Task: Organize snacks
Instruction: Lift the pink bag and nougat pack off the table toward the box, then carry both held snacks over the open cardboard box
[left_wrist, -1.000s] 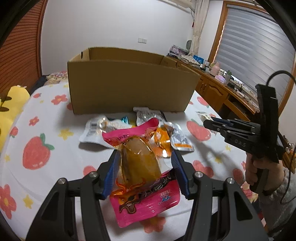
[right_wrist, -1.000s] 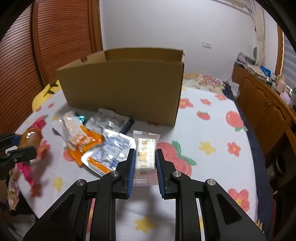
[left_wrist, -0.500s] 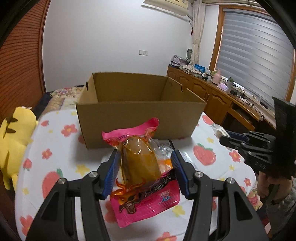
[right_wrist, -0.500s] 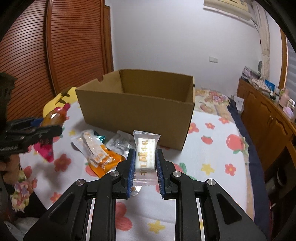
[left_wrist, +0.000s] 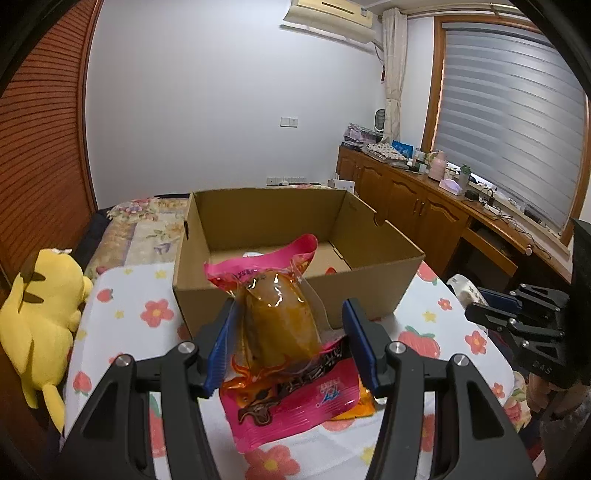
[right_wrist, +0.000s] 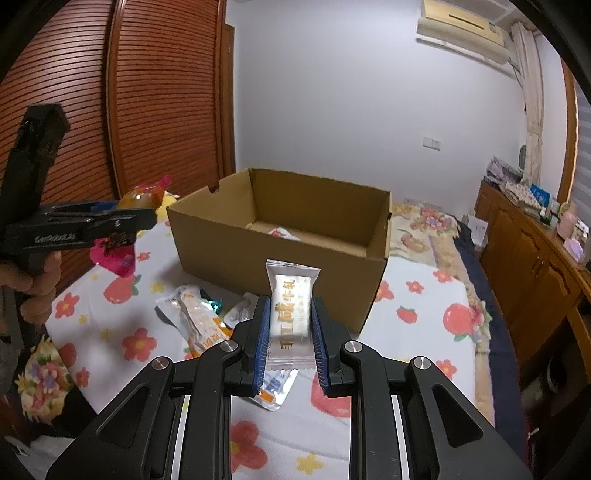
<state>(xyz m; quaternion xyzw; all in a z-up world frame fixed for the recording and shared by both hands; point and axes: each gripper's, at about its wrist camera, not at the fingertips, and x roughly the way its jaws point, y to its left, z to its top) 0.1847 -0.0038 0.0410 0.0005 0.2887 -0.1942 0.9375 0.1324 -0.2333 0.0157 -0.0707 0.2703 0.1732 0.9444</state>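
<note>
Between the blue pads of the left hand-held gripper (left_wrist: 290, 345), one pink-and-clear snack pouch (left_wrist: 280, 332) is clamped, jaws partway closed on its bulging middle; its long axis runs away from the camera, pink top seal pointing at the box. One white snack bar (right_wrist: 290, 310) is pinched in the right hand-held gripper (right_wrist: 290, 345), jaws drawn narrow on it, long axis likewise pointing forward and up.

Ahead of and below both held items, one open cardboard box (left_wrist: 373, 291) is set on the table (right_wrist: 424, 332), its near wall facing both grippers and its mouth open upward. Both packets are carried short of that near wall; the coming move is judged to be a forward carry over the rim and a release inside. By the wrist views, the right gripper seems slightly farther from the rim than the left, though this cannot be settled.

Inside the box, at least one pale packet (right_wrist: 282, 233) is seen on the floor; more cannot be counted.

Loose snacks on the table (right_wrist: 201, 317), before the box: about four, overlapping, the exact count uncertain.

Other items: one yellow plush toy (left_wrist: 40, 314) at the table's left edge; one flower-and-strawberry cloth (left_wrist: 155, 314).
</note>
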